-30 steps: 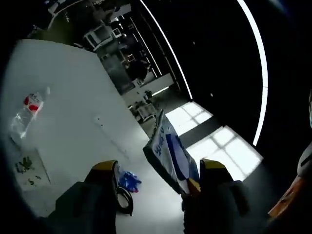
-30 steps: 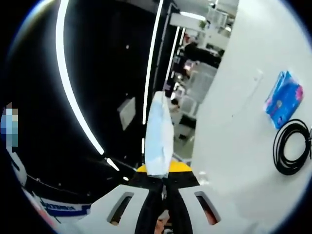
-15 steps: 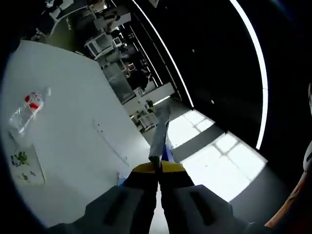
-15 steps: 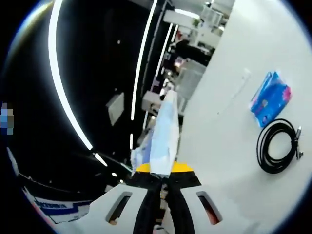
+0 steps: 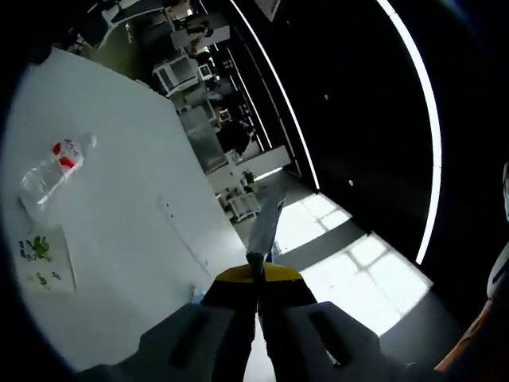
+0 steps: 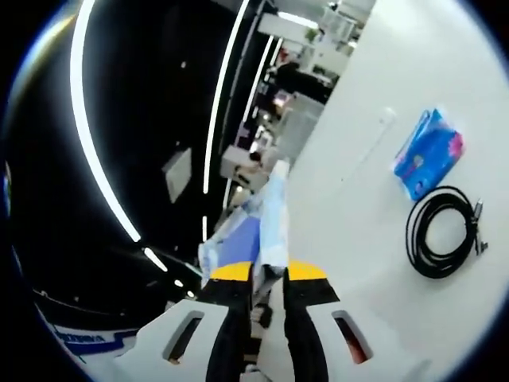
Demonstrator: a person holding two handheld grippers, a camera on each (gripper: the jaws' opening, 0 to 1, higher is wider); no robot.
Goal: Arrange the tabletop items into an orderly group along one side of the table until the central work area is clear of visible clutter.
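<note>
A: Left gripper?
B: Jaws clamped on the blue-and-white bag, off the white surface.
A: Right gripper?
B: Jaws slightly parted, bag between them; possibly loose.

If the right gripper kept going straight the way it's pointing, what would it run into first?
The right gripper would meet first the white-and-blue packet already sticking up between its jaws. Beyond that lies the white table's edge and dark room; depth is unclear.
</note>
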